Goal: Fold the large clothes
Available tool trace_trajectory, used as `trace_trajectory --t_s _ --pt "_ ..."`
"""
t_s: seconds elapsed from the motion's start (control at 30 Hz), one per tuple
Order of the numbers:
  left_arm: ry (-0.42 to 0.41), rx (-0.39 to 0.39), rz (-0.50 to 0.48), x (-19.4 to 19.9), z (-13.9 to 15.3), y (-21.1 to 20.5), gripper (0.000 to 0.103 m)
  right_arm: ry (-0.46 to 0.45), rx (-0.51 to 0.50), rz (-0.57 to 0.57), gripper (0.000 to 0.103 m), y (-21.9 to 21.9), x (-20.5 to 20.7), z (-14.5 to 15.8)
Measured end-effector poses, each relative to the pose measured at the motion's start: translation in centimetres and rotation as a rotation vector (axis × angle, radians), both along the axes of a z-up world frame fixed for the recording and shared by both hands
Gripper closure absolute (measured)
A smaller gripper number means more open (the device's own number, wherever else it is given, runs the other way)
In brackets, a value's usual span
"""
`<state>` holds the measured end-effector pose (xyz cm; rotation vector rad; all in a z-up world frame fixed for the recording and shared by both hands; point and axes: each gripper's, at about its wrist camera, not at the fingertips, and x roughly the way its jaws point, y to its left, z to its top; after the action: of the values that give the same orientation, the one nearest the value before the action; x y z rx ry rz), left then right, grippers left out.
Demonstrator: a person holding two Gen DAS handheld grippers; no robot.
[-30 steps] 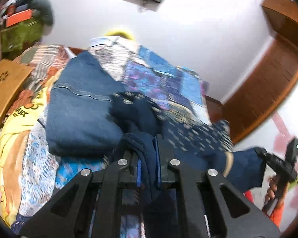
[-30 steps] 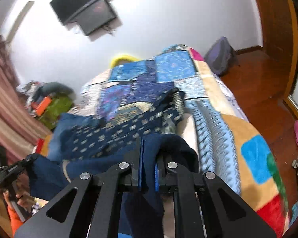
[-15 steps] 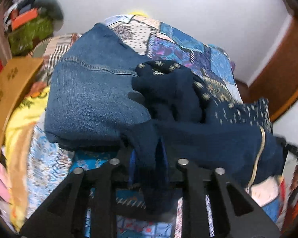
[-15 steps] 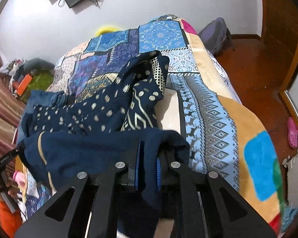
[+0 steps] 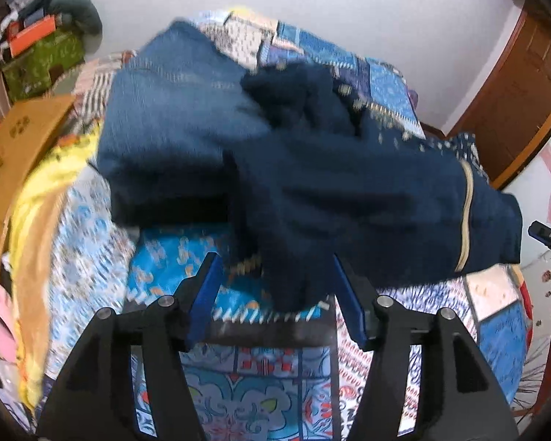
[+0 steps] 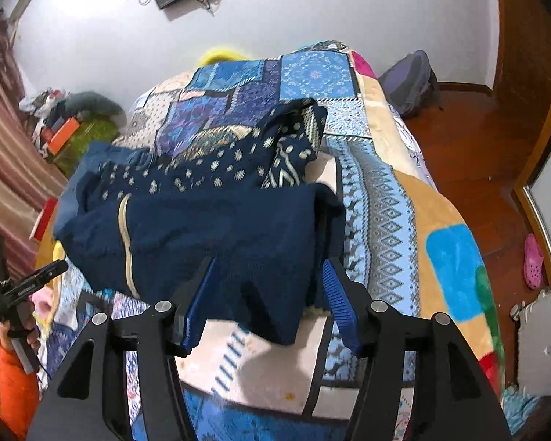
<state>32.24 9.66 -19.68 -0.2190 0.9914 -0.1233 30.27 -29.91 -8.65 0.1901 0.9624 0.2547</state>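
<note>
1. The navy garment [image 6: 216, 242] lies in a folded band across the near end of the bed [image 6: 396, 198], its far part draped over a patterned cloth [image 6: 216, 169] and, on the left, beside folded jeans [image 5: 172, 117].
2. The left hand-held gripper [image 5: 275, 294] has just been opening; its jaws stand apart, with the garment's near corner drooping between them but not pinched, as far as the blur lets me judge.
3. The right hand-held gripper [image 6: 266, 294] has just been opening too: jaws apart, the garment's hem hanging loose between the blue pads [image 6: 336, 297], neither pressing on it.
4. It looks soft, floppy and fairly thick. I'd expect it to sag and slide unless held at two points.
5. For the next fold, the best holds seem to be the two near corners of the band, through all layers, clear of the pale stripe [image 6: 125, 246].
</note>
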Motion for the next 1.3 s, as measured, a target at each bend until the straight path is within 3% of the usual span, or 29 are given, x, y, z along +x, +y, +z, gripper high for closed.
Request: trace_trajectory --t_s 0.1,0.3,0.43,0.53,0.57,0.6,0.73,0.8,0.97,1.1,1.23,1.3 --pt "0.056 -0.018 -0.009 0.2 -1.9 0.0 0.043 0.028 -0.010 0.002 0.048 0.5 0.2 -1.2" --pt "0.083 -0.111 -0.041 1.4 -3.9 -0.4 0.043 0.100 0.010 -0.007 0.048 1.3 1.0 -3.9" --pt "0.118 -0.120 -0.019 2.8 -5.4 -0.6 0.043 0.112 0.016 0.011 0.048 2.1 1.3 -4.2" --pt "0.131 -0.181 0.008 3.3 -6.1 -0.4 0.044 0.099 0.028 0.008 0.049 2.5 1.4 -3.8" --pt "0.126 -0.207 0.012 3.2 -6.1 -0.3 0.044 0.086 0.032 0.003 0.061 2.6 1.3 -3.6" --pt "0.115 -0.227 0.012 3.1 -5.9 -0.1 0.051 0.078 0.020 -0.004 0.081 2.6 1.1 -3.3" --pt "0.074 -0.265 -0.036 2.0 -4.0 -0.1 0.072 0.049 0.021 -0.018 0.092 2.5 0.4 -2.0" --pt "0.049 -0.280 -0.072 1.4 -2.8 -0.2 0.099 0.020 0.024 -0.001 0.094 2.6 0.0 -1.2" --pt "-0.050 -0.294 -0.146 0.7 1.8 -0.8 0.100 -0.046 0.058 0.027 0.095 2.6 0.4 1.1" --pt "-0.183 -0.275 -0.181 1.4 7.3 -1.2 0.100 -0.093 0.021 0.011 0.096 3.2 3.1 3.3" --pt "-0.281 -0.240 -0.160 4.1 10.7 -1.3 0.100 -0.136 -0.011 -0.031 0.096 3.4 6.6 5.0" --pt "-0.295 -0.209 -0.113 6.3 11.0 -0.5 0.100 -0.151 -0.022 -0.072 0.096 3.2 8.9 5.2"
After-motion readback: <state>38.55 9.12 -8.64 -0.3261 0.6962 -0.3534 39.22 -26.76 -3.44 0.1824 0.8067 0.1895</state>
